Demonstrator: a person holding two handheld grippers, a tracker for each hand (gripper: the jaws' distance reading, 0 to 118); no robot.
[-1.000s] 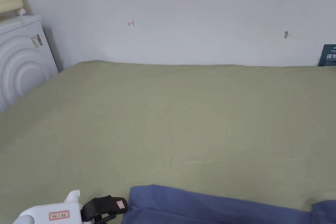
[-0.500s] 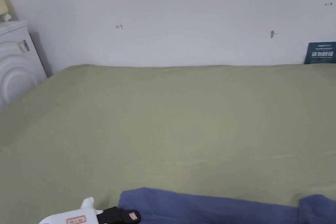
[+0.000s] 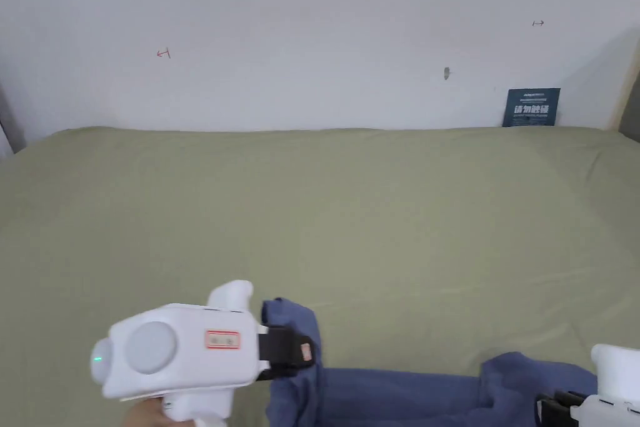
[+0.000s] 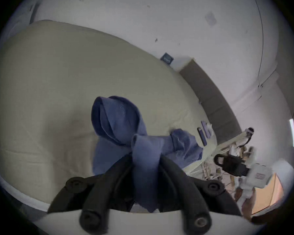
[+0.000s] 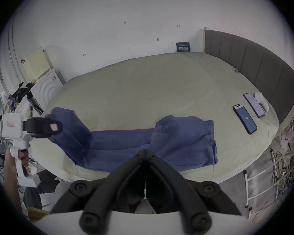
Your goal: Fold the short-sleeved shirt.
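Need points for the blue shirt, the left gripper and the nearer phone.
blue shirt [image 5: 126,137], right gripper view, flat middle stretch.
left gripper [image 3: 303,352], head view, black jaw tips on the cloth.
nearer phone [image 5: 244,120], right gripper view, screen middle.

The head view's lower edge cuts off the shirt [image 3: 400,394] and right tongs [image 3: 542,411].

Olive-green bed [image 3: 350,209] across the middle of the head view, sheet smooth with faint creases. Blue shirt [image 5: 182,137] along the near edge, lower centre of the right gripper view, one end lifted off at left. Two phones [image 5: 244,120] side by side at right, a small white object [image 5: 261,101] just beyond them.
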